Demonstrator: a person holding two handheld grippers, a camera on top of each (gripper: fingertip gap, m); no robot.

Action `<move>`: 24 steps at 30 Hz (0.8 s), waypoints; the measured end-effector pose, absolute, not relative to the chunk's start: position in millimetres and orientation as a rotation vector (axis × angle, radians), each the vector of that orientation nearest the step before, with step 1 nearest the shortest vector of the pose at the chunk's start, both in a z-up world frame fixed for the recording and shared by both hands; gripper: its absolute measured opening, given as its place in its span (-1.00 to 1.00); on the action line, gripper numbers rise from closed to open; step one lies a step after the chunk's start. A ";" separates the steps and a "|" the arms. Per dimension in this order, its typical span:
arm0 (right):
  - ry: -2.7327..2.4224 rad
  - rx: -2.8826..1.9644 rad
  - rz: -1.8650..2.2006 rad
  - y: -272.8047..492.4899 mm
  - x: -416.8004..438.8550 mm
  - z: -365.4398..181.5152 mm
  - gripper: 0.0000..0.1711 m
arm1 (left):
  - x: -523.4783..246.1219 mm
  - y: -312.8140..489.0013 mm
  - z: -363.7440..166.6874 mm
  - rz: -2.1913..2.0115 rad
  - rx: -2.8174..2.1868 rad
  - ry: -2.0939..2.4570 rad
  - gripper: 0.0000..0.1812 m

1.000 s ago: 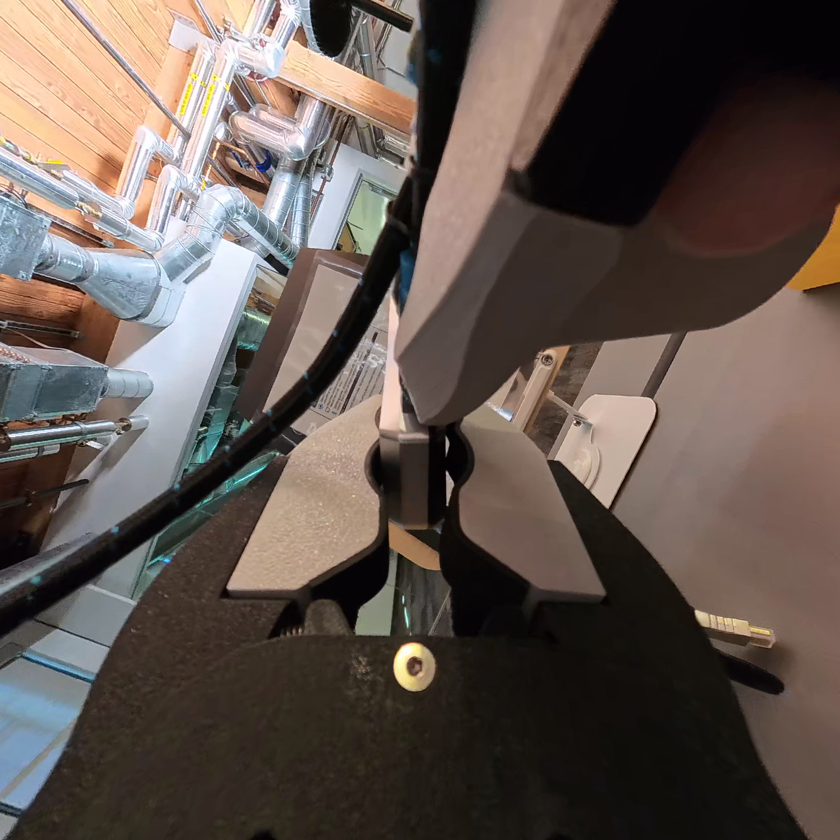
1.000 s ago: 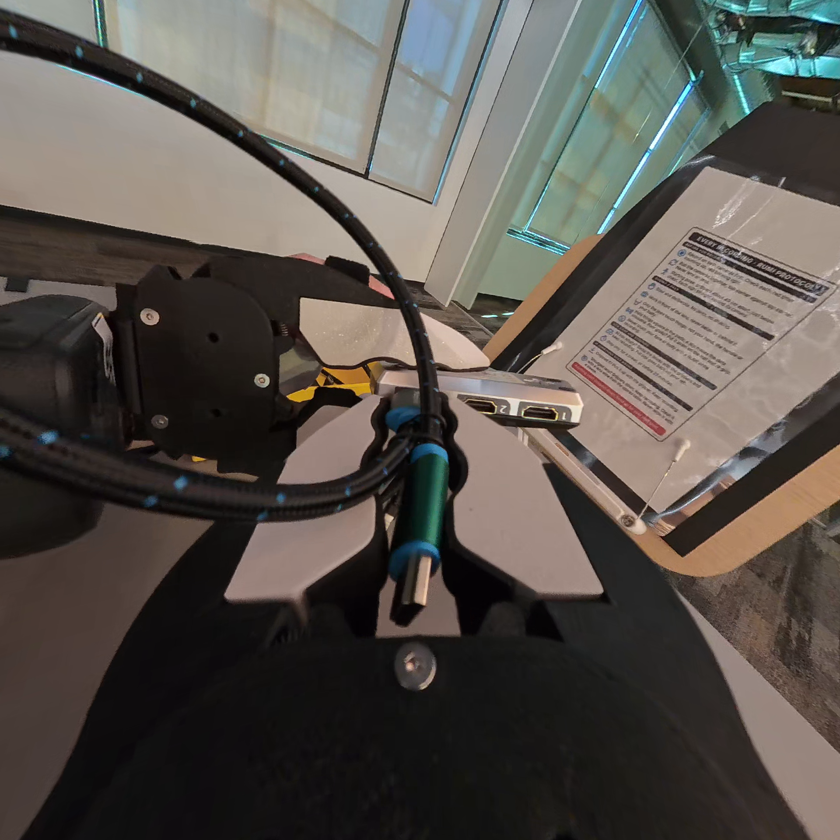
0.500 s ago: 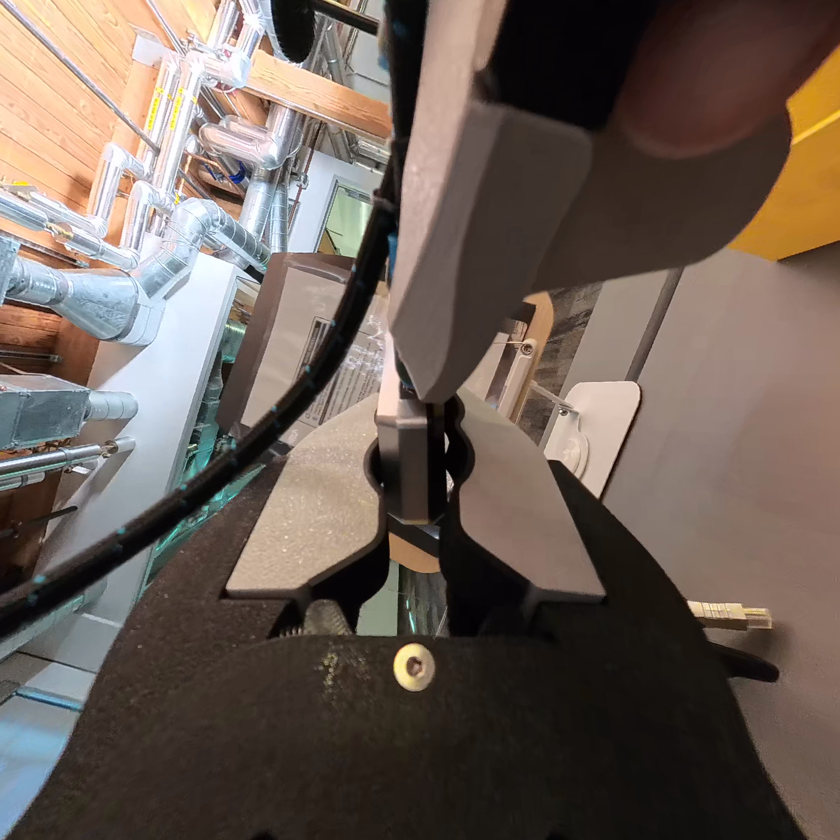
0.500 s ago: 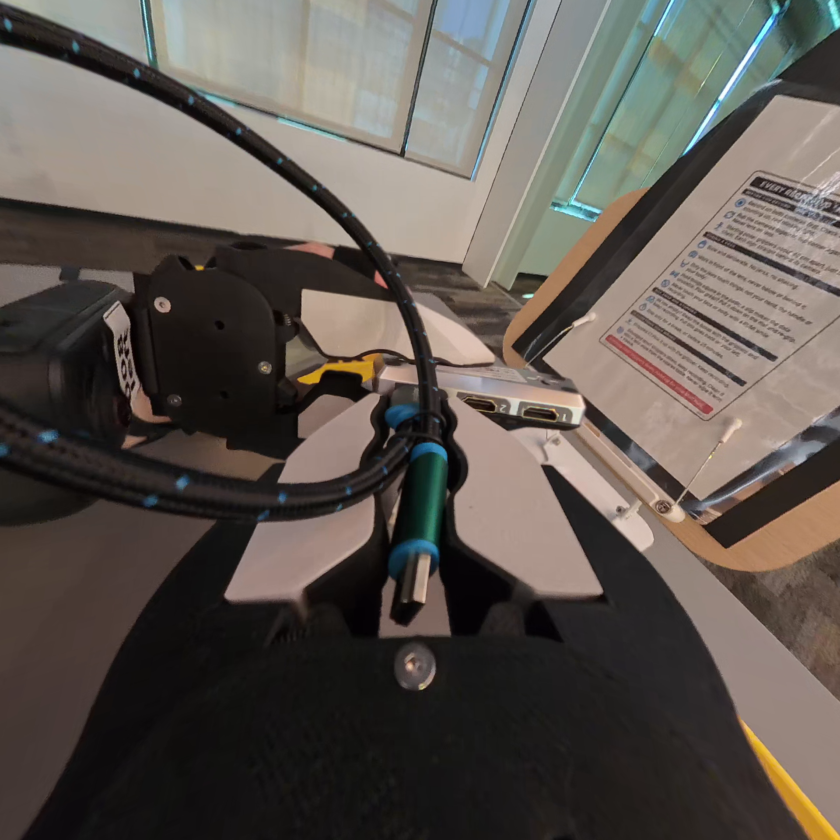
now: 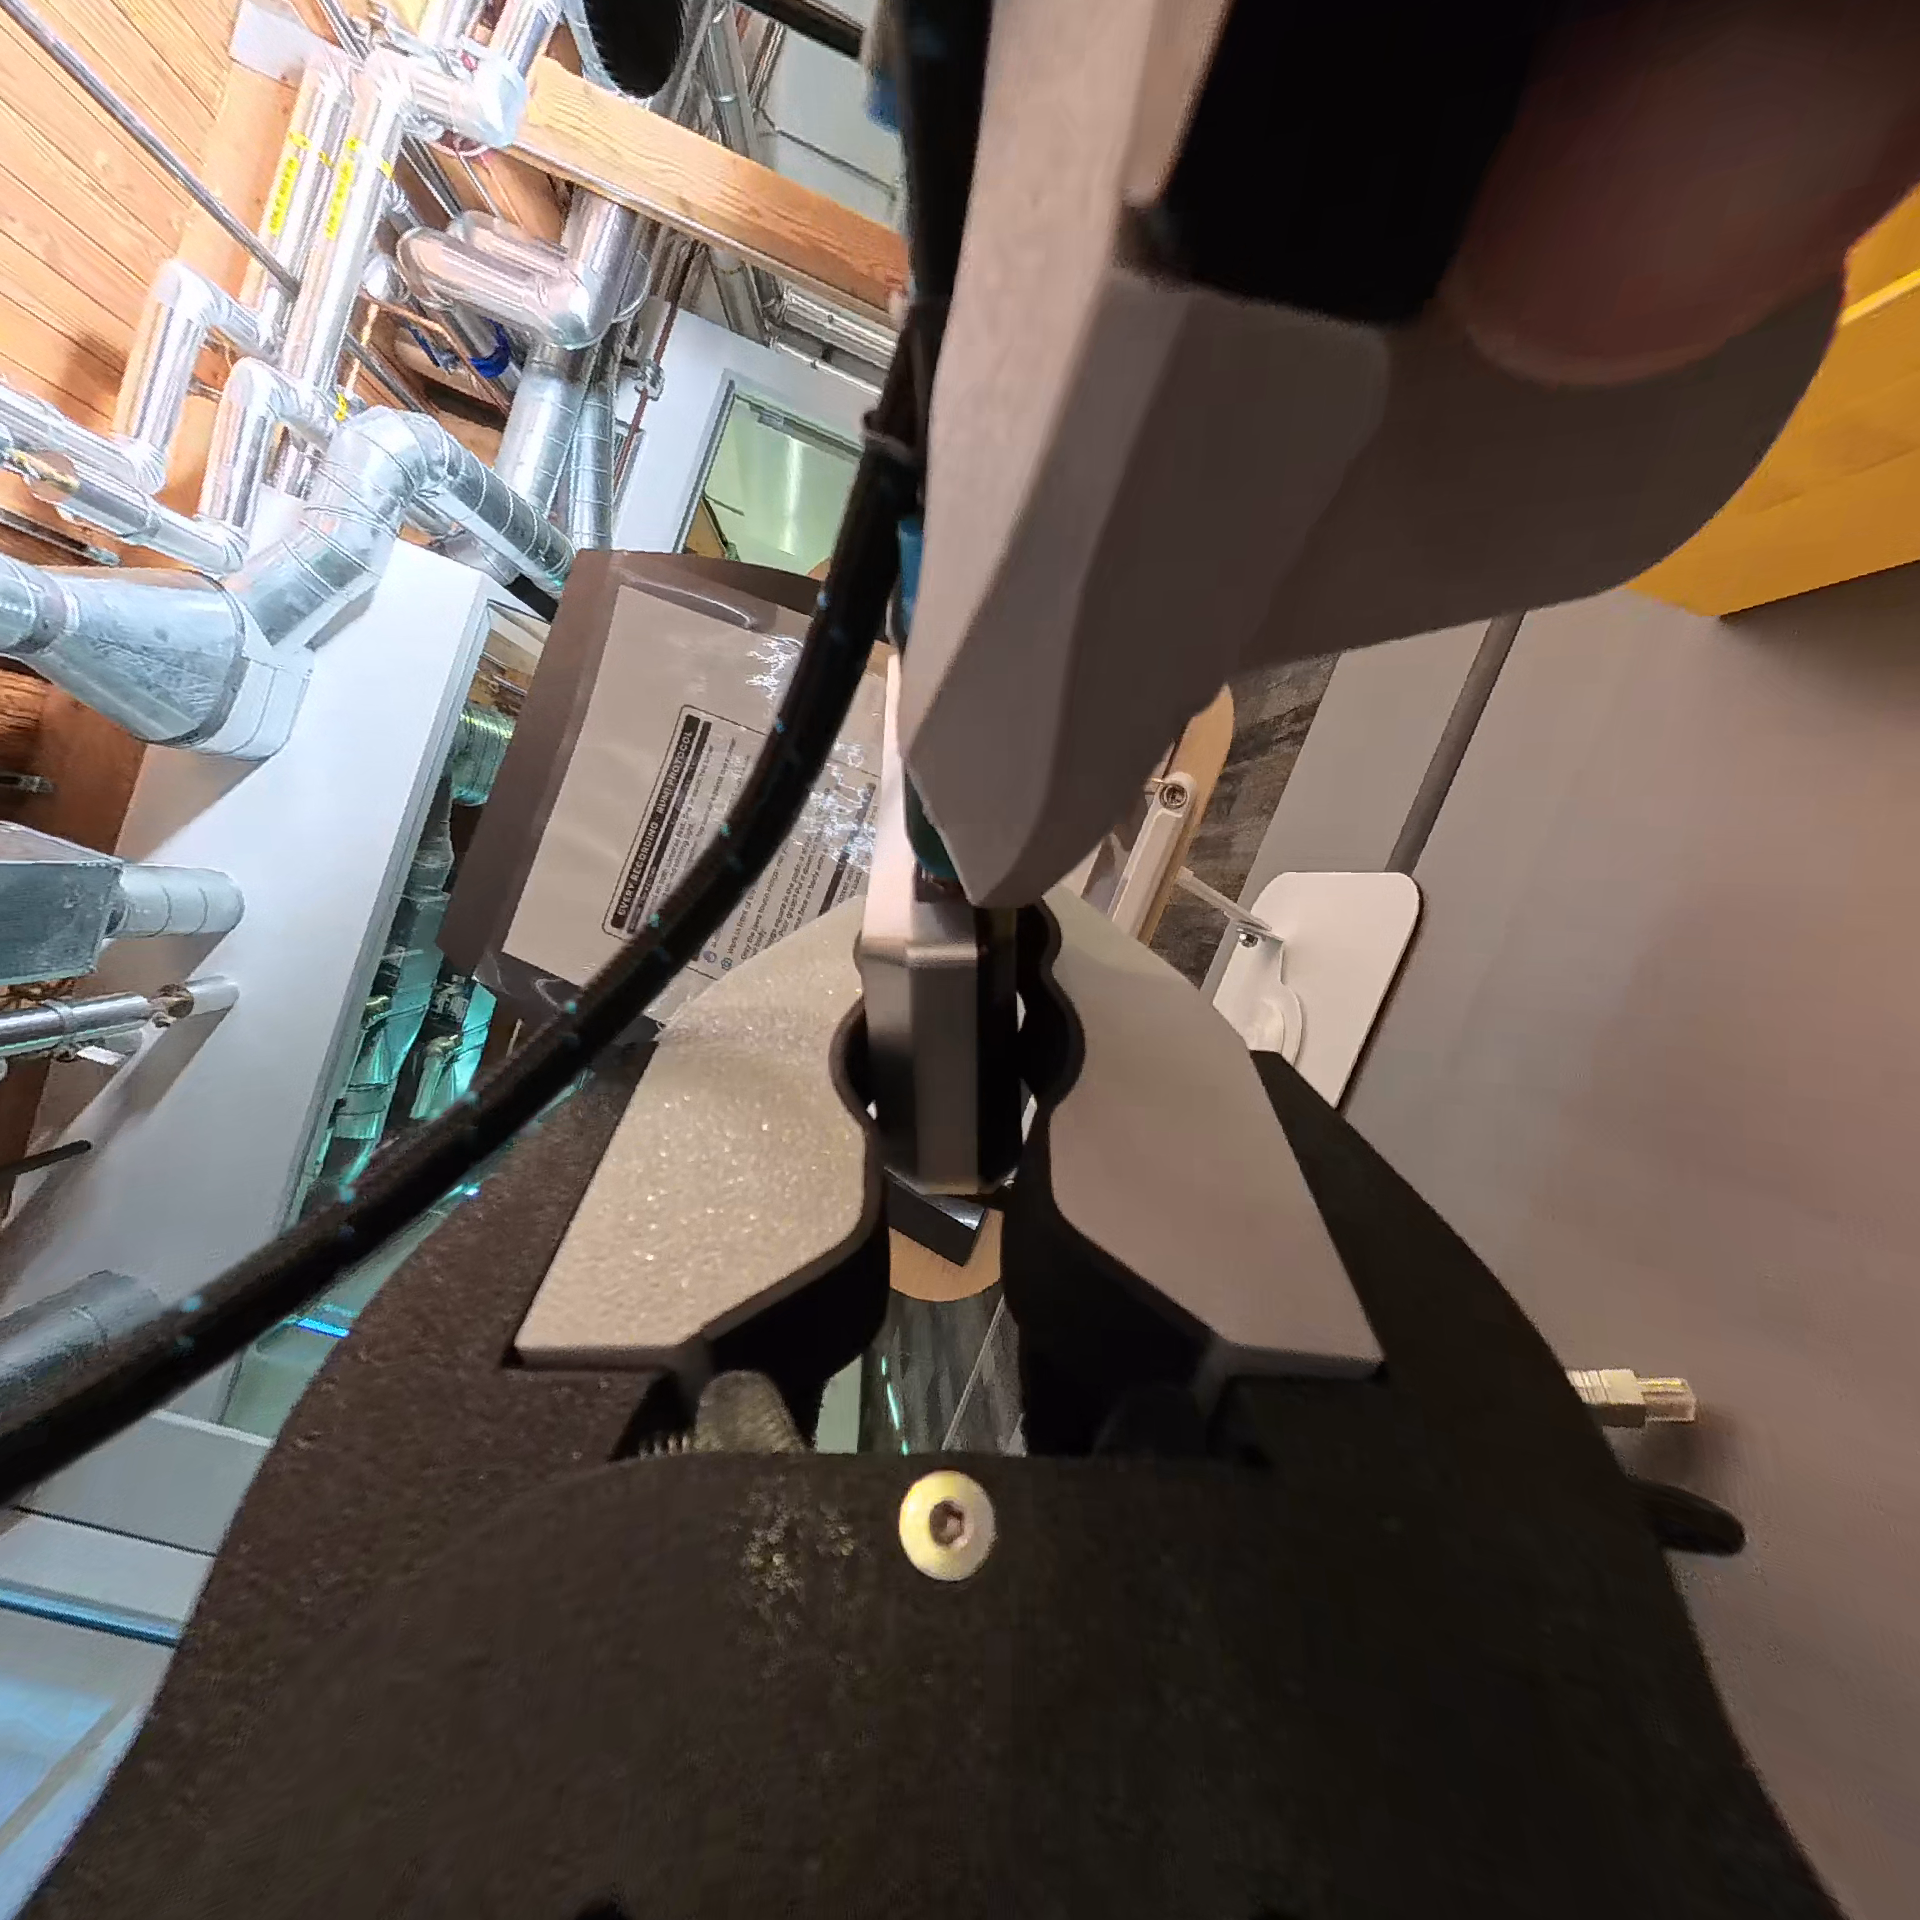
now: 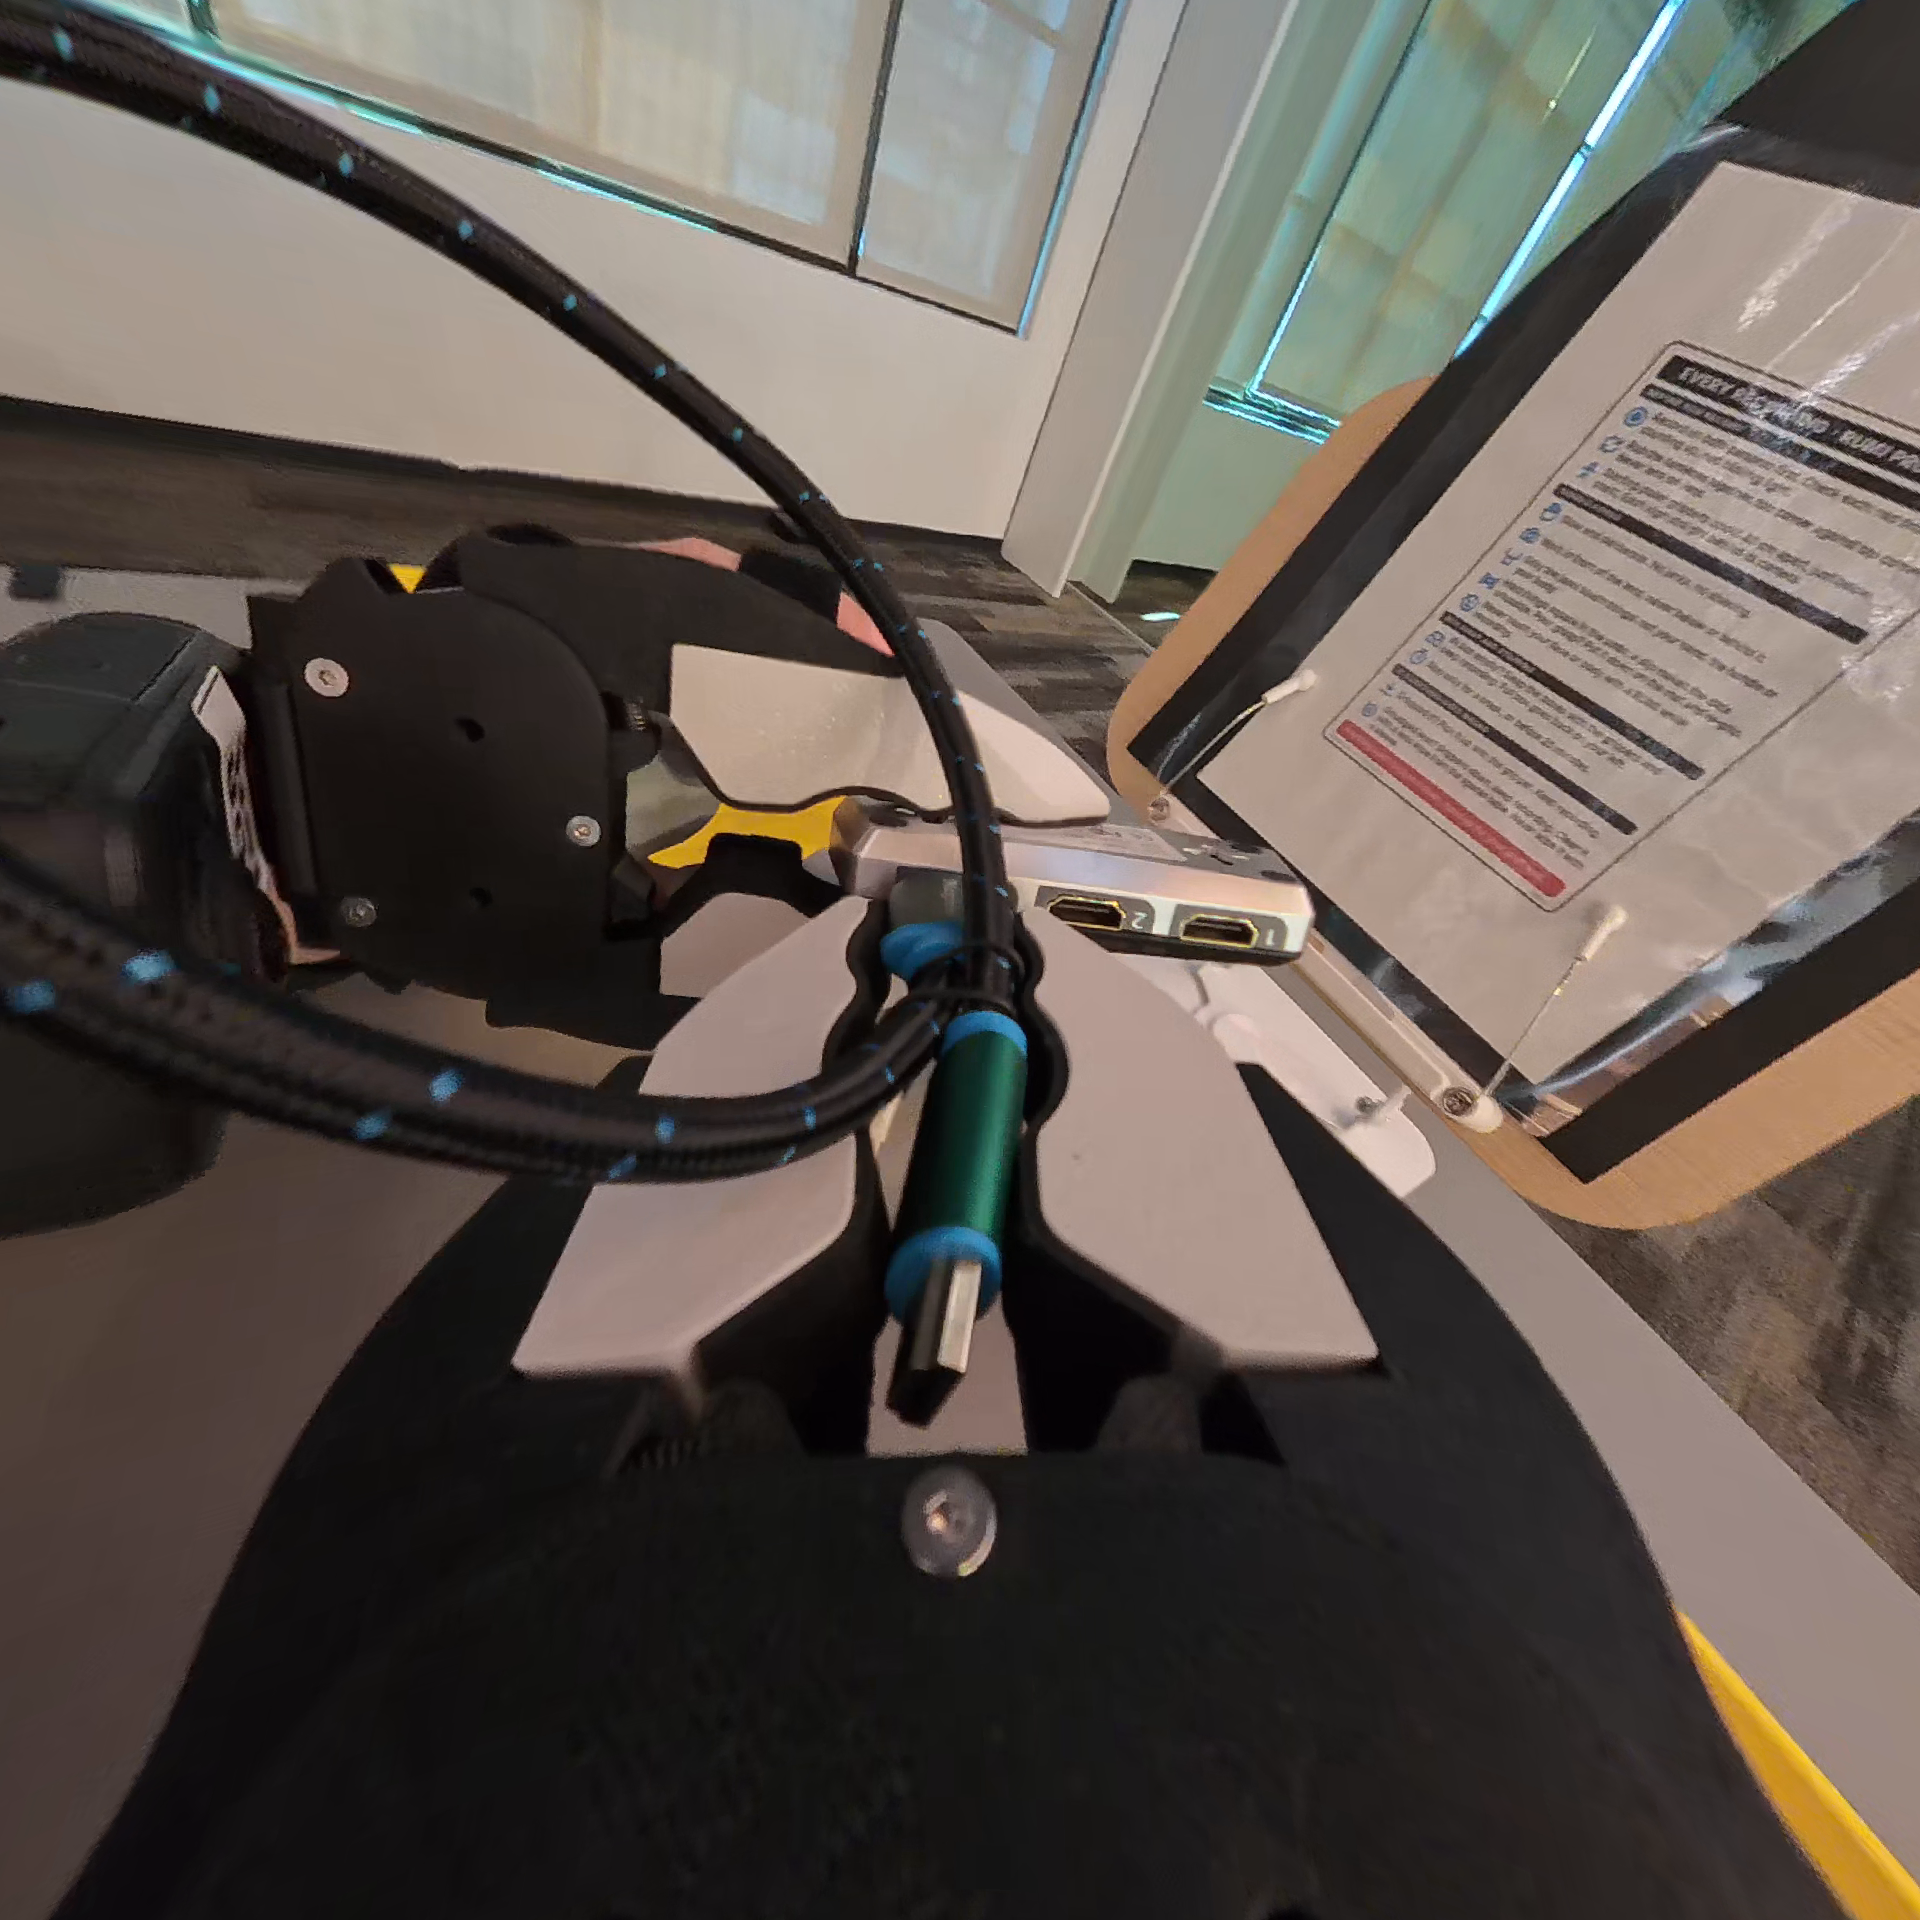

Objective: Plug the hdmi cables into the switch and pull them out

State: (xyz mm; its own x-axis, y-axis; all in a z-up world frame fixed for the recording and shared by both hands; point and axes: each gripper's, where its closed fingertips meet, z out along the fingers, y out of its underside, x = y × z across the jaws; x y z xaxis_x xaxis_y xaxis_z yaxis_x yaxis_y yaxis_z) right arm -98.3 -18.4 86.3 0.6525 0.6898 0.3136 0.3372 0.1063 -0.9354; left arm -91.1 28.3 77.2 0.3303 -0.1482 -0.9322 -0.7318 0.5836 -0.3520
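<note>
My left gripper [image 5: 951, 935] is shut on the silver HDMI switch [image 5: 925, 1049], seen edge-on between its fingers. In the right wrist view the switch [image 6: 1143, 868] is held level off the table, with two empty ports facing me. My right gripper [image 6: 951, 935] is shut on a green HDMI plug [image 6: 961, 1143] with blue rings, its metal tip pointing back at the camera. A second plug [image 6: 920, 914] with a blue collar sits at my right fingertips against the switch's left port; how deep it sits is hidden. Black braided cables [image 6: 644, 374] loop up and left.
A sign board in a clear stand [image 6: 1558, 644] is just right of the switch, on a white base plate [image 5: 1320, 966]. A loose network plug [image 5: 1631, 1397] lies on the grey table [image 5: 1662, 1039]. A yellow strip [image 6: 1818, 1818] runs along the table's near right edge.
Both grippers have tilted and shifted together, so the background has slid. The switch, plugs and fingers keep nearly the same places relative to each other.
</note>
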 end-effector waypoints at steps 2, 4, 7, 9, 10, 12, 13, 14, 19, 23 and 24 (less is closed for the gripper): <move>-0.908 -1.506 0.299 -20.1 -98.2 86.2 -0.75 | -90.1 26.3 78.0 0.460 -0.884 1.199 -0.76; -0.919 -1.514 0.394 -25.2 -98.3 87.9 -0.75 | -89.5 21.3 80.2 0.455 -0.850 1.208 -0.76; -0.951 -1.525 0.464 -30.0 -95.0 88.9 -0.75 | -86.2 15.7 80.2 0.430 -0.841 1.225 -0.76; -0.967 -1.538 0.507 -33.1 -92.7 88.9 -0.75 | -83.7 12.0 80.3 0.408 -0.816 1.232 -0.76; -0.977 -1.545 0.522 -34.0 -91.4 88.1 -0.75 | -82.6 10.9 79.3 0.400 -0.811 1.240 -0.76; -0.978 -1.568 0.545 -33.7 -89.3 85.6 -0.75 | -81.0 11.1 76.3 0.402 -0.818 1.253 -0.76; -0.976 -1.578 0.547 -33.1 -88.3 84.5 -0.75 | -80.2 11.7 74.9 0.405 -0.825 1.259 -0.76; -0.967 -1.586 0.540 -32.0 -87.7 84.3 -0.75 | -79.9 12.8 74.1 0.407 -0.836 1.259 -0.76; -0.929 -1.629 0.431 -30.7 -88.0 84.2 -0.75 | -80.8 14.5 74.6 0.414 -0.837 1.251 -0.76; -0.925 -1.648 0.391 -33.9 -88.2 84.7 -0.75 | -80.3 11.7 76.4 0.414 -0.810 1.251 -0.76; -0.926 -1.646 0.422 -35.0 -88.4 85.3 -0.75 | -80.6 10.7 77.1 0.419 -0.805 1.251 -0.76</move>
State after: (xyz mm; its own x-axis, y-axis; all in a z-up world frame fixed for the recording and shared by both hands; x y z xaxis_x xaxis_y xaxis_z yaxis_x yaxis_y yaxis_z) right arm -88.4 -35.0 85.3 0.6249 0.7559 0.1956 0.3481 -0.0456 -0.9363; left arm -80.6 10.7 77.1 0.2894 -0.1396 -0.9470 -0.6822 0.6639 -0.3064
